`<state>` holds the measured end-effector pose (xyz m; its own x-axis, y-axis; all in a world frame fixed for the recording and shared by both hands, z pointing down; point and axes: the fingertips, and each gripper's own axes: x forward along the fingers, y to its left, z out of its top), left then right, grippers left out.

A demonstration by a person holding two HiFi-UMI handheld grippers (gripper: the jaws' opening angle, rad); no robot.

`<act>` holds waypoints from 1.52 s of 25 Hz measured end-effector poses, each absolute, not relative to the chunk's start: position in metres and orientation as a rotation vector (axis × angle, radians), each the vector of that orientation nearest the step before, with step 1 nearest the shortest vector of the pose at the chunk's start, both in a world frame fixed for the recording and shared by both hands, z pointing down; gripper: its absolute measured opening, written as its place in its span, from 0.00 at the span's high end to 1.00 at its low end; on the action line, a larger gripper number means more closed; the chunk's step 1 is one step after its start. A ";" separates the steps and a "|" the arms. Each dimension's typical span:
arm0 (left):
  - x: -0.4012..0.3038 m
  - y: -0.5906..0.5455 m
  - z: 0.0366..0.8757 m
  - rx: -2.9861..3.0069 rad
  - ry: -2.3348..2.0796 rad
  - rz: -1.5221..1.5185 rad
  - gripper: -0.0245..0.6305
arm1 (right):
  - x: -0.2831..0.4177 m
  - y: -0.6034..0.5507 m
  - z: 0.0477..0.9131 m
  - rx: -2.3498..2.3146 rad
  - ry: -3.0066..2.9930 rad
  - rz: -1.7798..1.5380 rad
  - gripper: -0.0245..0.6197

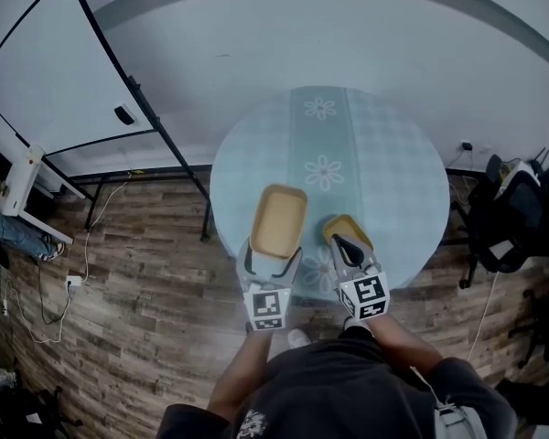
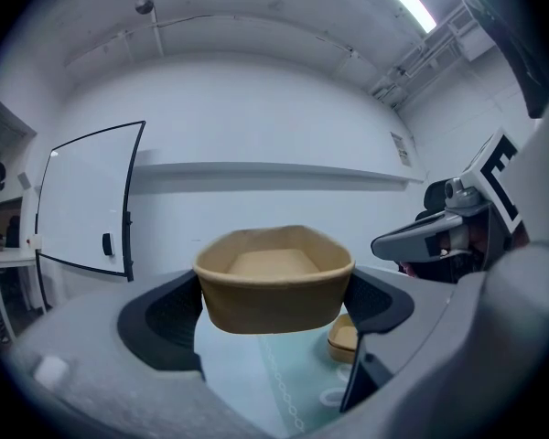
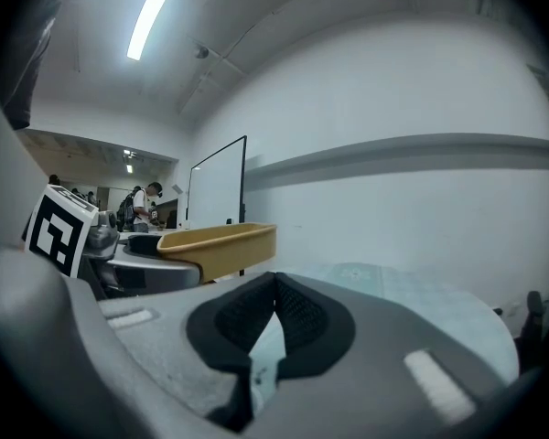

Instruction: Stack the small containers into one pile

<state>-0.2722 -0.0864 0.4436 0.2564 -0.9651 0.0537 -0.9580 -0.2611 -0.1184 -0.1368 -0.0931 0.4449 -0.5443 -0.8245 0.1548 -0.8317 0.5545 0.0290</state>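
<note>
Clamped across its width in the left gripper (image 2: 274,311), jaws spread wide with one pad flat against each long side wall: the larger tan container (image 2: 274,286), open side up, close to level, lifted clear of the round table (image 1: 393,181) and hanging over its near edge. Looks like thin moulded fibre or plastic, so probably light, somewhat springy in the walls and liable to bow under a hard squeeze. Appears matte rather than slick, so unlikely to slide between the pads. Best taken much as here, on opposite walls just under the rim, with only enough pressure to stop it tipping. Down on the table, lower and to the right: a smaller tan container (image 2: 343,338), also open side up, partly covered in the head view by the right gripper (image 3: 274,314). No telling whether touched or merely overhung. Right claw pressed fully together, nothing between the pads. For one pile, probably easier to nest the small tub inside the big one than to balance big on small, which would first call for opening that shut claw. Further out: a pale checked cloth with a flowered strip (image 1: 322,167) over the table, wood-plank floor (image 1: 146,263), a whiteboard (image 1: 46,71) on the left, a dark bag (image 1: 517,213) on the right.
</note>
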 end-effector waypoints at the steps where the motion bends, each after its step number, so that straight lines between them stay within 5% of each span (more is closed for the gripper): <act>1: -0.271 -0.086 0.444 -2.443 1.869 -0.180 0.21 | -0.134 -0.093 0.445 1.418 -2.632 0.072 0.96; 38: -0.063 -0.082 0.478 -2.068 2.420 -0.183 0.21 | 0.054 -0.141 0.480 0.804 -2.801 0.058 0.96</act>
